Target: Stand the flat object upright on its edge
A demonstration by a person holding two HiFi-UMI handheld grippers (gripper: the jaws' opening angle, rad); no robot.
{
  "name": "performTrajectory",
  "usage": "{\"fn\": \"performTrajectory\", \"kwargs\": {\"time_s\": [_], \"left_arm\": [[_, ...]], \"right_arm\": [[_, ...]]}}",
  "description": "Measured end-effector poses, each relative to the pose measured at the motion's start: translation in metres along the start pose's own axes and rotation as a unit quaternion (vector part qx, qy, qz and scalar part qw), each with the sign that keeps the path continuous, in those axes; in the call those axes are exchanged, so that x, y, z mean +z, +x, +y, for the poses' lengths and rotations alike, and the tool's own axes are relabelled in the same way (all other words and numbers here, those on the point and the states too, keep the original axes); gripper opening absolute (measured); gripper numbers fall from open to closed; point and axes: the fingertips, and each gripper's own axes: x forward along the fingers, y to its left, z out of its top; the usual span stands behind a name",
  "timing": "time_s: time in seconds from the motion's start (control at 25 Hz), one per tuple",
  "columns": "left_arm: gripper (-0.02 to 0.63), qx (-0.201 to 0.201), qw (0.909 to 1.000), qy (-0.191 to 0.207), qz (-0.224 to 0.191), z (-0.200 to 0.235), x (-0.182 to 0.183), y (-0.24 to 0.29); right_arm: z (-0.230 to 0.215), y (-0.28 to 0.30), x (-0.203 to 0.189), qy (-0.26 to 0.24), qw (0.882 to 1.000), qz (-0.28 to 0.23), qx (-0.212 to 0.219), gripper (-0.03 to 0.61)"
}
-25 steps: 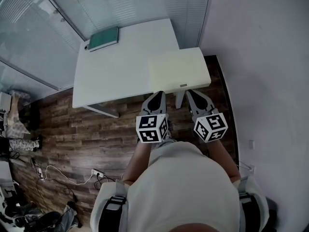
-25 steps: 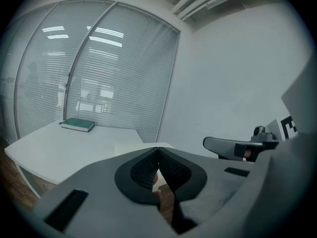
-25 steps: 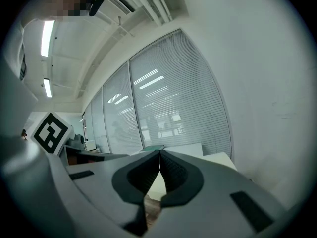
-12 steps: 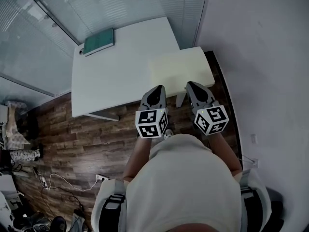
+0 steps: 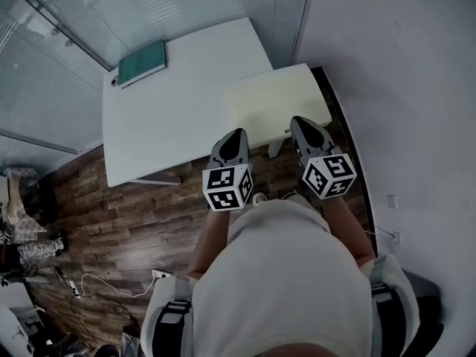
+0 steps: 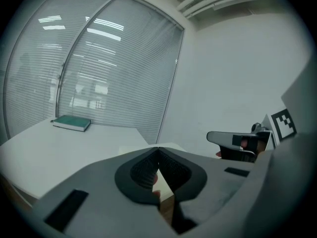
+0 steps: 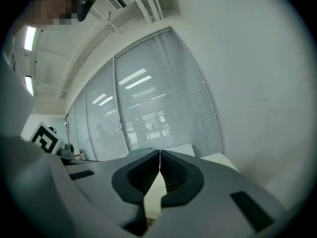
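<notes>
The green book [image 5: 141,63], the flat thing of the task, lies flat on the far left corner of the white worktop [image 5: 171,114], close to the blind-covered glass wall [image 5: 193,6]. In the left gripper view the book [image 6: 72,123] rests on its broad face near the worktop's [image 6: 54,150] back edge, well apart from both tools.

The left tool [image 5: 235,135] is pressed together, its tips meeting with nothing between them [image 6: 158,151]. In the head view it hangs over the near edge where the white worktop meets a smaller cream worktop [image 5: 271,99] set against its right side.

The right tool [image 5: 299,123] is likewise pressed together and empty [image 7: 159,153], and it sits over the near edge of the cream worktop, by the white wall. It shows at the right of the left gripper view [image 6: 214,137], level with the left tool and just beside it.

Both tools point towards the worktops. Dark wood floor [image 5: 111,214] lies below them.
</notes>
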Motion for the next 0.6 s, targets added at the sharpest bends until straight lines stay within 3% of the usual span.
{"fn": "performTrajectory", "kwargs": {"time_s": [0.28,0.6], "left_arm": [[0.02,0.004,0.9999,-0.004,0.016,0.009,-0.011,0.013],[0.02,0.003,0.9997,-0.016,0.019,0.001,-0.024,0.03]], "right_arm": [[-0.024,0.001,-0.016,0.047,0.999,0.004,-0.018,0.018],[-0.077,-0.009,-0.054,0.144,0.988,0.007,-0.046,0.018]]}}
